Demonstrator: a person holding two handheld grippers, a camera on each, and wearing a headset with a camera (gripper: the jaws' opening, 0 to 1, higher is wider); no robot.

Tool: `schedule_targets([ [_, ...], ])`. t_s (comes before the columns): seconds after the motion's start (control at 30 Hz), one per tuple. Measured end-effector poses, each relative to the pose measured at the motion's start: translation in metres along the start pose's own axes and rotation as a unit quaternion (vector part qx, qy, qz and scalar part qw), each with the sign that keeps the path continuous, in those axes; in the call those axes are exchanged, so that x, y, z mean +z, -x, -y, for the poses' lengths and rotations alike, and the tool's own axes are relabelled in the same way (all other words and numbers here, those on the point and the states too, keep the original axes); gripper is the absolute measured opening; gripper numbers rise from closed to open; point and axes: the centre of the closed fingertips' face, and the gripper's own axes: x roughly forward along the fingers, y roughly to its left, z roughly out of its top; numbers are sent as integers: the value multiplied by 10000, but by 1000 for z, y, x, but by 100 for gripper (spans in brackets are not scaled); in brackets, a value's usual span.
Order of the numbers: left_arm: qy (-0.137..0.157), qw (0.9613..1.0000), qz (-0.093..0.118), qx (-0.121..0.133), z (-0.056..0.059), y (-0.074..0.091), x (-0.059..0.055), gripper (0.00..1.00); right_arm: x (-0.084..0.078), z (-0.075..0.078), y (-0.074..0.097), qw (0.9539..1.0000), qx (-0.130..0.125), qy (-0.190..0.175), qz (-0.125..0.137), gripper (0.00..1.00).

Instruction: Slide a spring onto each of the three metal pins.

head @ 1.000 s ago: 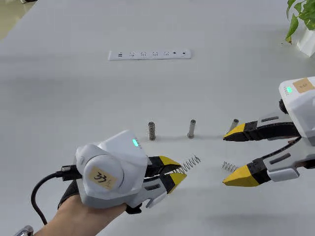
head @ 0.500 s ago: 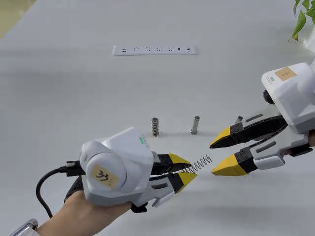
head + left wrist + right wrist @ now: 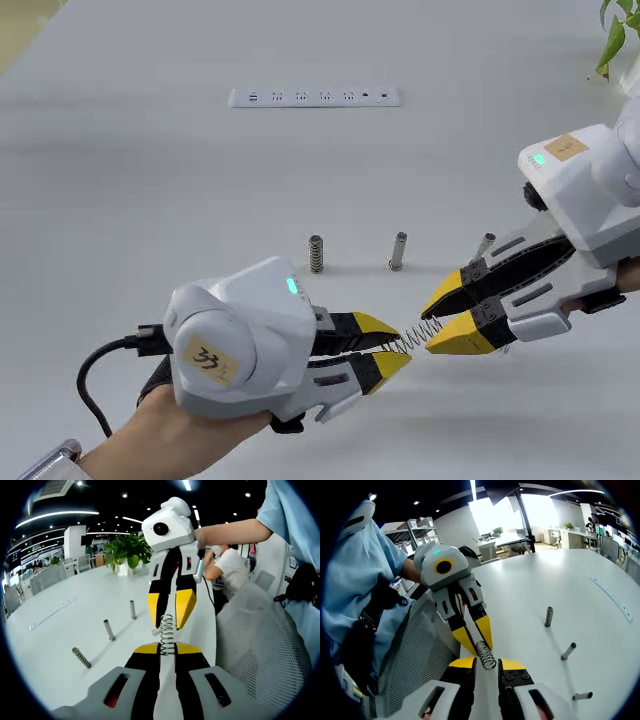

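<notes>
The left claw (image 3: 398,343) is pressed together on one end of a spring (image 3: 418,336) and holds it in the air above the white surface (image 3: 150,200). The right claw (image 3: 428,332) is spread, with its yellow tips on both sides of the spring's free end. Whether they touch it is hard to tell. Behind stand the left pin (image 3: 316,238), with a second spring (image 3: 316,256) around it, and the bare middle pin (image 3: 398,251) and right pin (image 3: 484,246).

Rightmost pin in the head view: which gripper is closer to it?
Right. The right gripper has its upper jaw beside the pin; the left gripper sits farther, lower left.
</notes>
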Motion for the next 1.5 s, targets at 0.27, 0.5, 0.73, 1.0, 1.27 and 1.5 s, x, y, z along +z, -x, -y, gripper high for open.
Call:
schedule_targets([
  [0.27,-91,9998,122,-109,4,0,5,7,0,-3,0,9999,131,-50,8,9],
  [0.5,-145,9997,55,-164,5,-2,3,7,0,-6,0,9997,218,18,-88,7],
  [0.73,-125,9997,-90,-215,4,-8,3,7,0,-6,0,9975,16,481,-525,7],
  [1.0,-138,9991,-279,-294,5,-14,0,6,-4,-4,-1,9883,-145,1036,-1108,7],
  [1.27,-83,9987,-390,-309,6,-17,-3,6,-5,-8,-4,9750,-272,1553,-1567,7],
  [1.5,-45,9987,-414,-302,6,-18,-4,6,-2,-8,-4,9664,-304,1844,-1765,7],
])
